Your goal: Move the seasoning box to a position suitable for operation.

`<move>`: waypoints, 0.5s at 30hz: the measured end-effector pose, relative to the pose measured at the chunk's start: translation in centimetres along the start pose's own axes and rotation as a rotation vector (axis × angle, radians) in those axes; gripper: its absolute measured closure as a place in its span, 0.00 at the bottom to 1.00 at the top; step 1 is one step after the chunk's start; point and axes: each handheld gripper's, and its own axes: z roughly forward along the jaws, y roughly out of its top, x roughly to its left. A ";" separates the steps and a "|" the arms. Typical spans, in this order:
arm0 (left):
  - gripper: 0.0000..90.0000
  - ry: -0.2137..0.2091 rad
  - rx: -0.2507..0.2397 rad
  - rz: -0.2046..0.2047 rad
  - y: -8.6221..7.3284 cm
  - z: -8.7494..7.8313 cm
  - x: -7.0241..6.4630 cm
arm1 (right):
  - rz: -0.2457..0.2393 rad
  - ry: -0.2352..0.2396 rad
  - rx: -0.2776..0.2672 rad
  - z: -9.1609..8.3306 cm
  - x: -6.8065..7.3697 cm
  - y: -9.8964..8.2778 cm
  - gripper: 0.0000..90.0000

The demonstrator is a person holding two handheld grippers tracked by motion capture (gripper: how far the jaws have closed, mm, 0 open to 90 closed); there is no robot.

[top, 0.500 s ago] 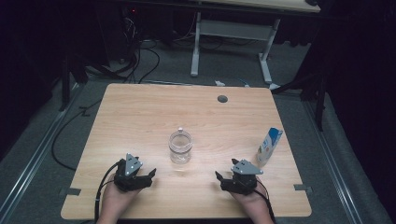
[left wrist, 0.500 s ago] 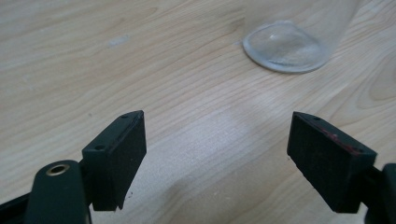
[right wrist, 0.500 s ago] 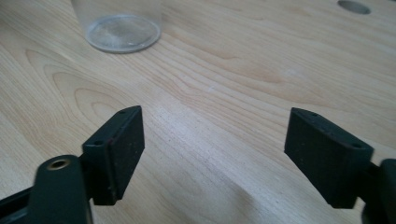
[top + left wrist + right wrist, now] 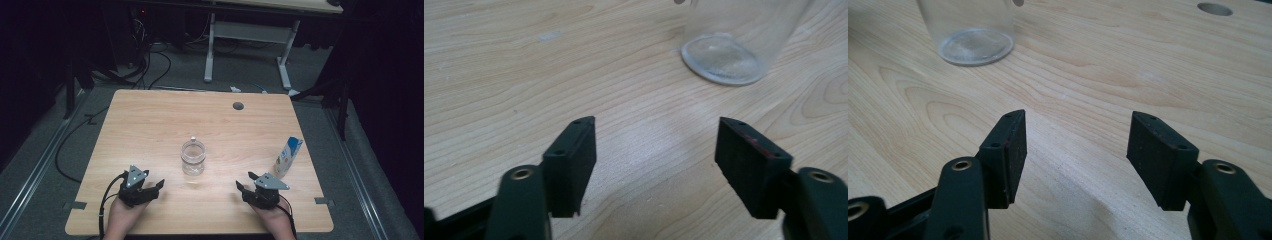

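A clear glass jar (image 4: pixel 193 157) stands upright in the middle of the wooden table (image 4: pixel 150 125). Its base appears at the top right of the left gripper view (image 4: pixel 723 57) and at the top left of the right gripper view (image 4: pixel 975 44). A small blue and white carton (image 4: pixel 288 156) stands near the table's right edge. My left gripper (image 4: pixel 159 186) rests low at the front left, open, nothing between its jaws (image 4: pixel 655 142). My right gripper (image 4: pixel 243 183) sits at the front right beside the carton, open and empty too (image 4: pixel 1075 136).
A round cable hole (image 4: pixel 238 106) lies in the tabletop at the back, also in the right gripper view (image 4: pixel 1214 8). Behind the table stand a white desk frame (image 4: pixel 247 37) and cables on the grey floor. Dark surroundings flank both sides.
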 end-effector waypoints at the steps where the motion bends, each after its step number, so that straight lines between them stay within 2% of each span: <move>1: 0.42 -0.006 -0.003 -0.002 0.0 0.0 0.0 | -0.002 0.000 -0.002 0.0 0.0 0.0 0.48; 6: 0.49 0.018 0.014 -0.001 0.5 0.4 -0.6 | 0.006 0.006 0.006 -0.3 0.0 0.0 0.48; 11: 0.49 0.000 0.037 -0.010 1.0 0.9 -0.8 | 0.007 0.000 0.021 -0.2 0.0 -0.1 0.49; 13: 0.53 -0.003 0.026 -0.002 1.2 1.1 -0.9 | 0.009 0.005 0.024 -0.2 0.0 -0.1 0.50; 15: 0.57 -0.004 0.013 -0.013 1.6 1.3 -0.9 | 0.000 0.005 0.022 -0.2 0.0 -0.2 0.50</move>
